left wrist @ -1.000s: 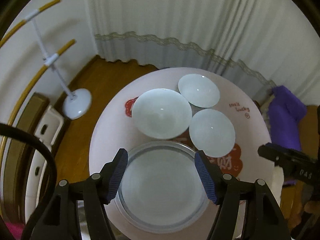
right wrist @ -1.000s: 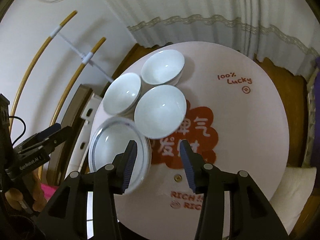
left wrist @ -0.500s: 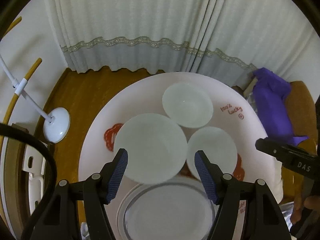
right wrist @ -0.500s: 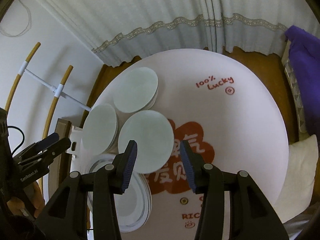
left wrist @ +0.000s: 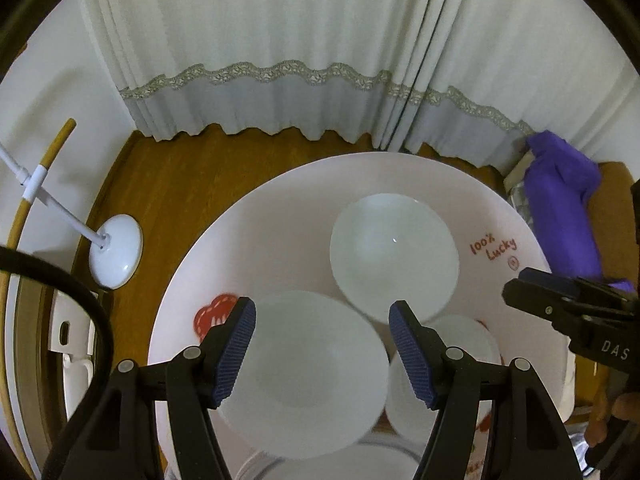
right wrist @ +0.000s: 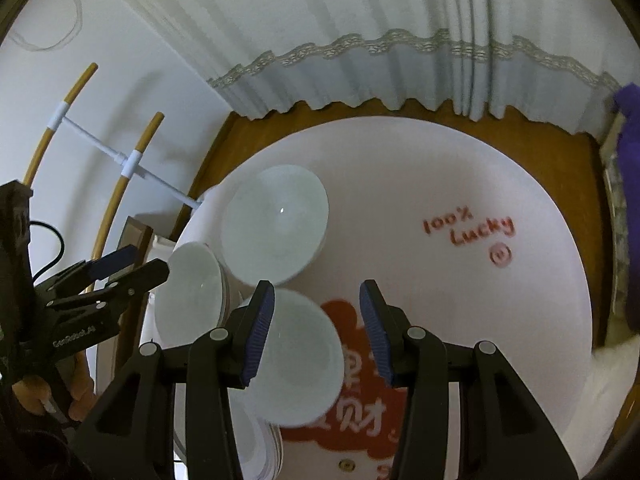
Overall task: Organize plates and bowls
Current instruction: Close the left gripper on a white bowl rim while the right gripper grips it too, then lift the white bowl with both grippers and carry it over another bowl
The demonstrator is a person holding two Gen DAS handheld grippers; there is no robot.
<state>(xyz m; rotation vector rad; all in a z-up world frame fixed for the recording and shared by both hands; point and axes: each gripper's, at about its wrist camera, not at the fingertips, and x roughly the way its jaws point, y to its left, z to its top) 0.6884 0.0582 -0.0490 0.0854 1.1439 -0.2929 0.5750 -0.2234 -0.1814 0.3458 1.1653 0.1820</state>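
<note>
With both tongs released and empty, the left gripper [left wrist: 322, 346] (lower centre) was best lowered squarely over the near white bowl's [left wrist: 304, 372] rim, while the right gripper [right wrist: 317, 334] waited.

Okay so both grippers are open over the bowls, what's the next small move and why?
Probably lower the left gripper onto the nearest bowl: its open jaws already frame that bowl, nothing is held yet, and the right gripper hovers open over another bowl.
</note>
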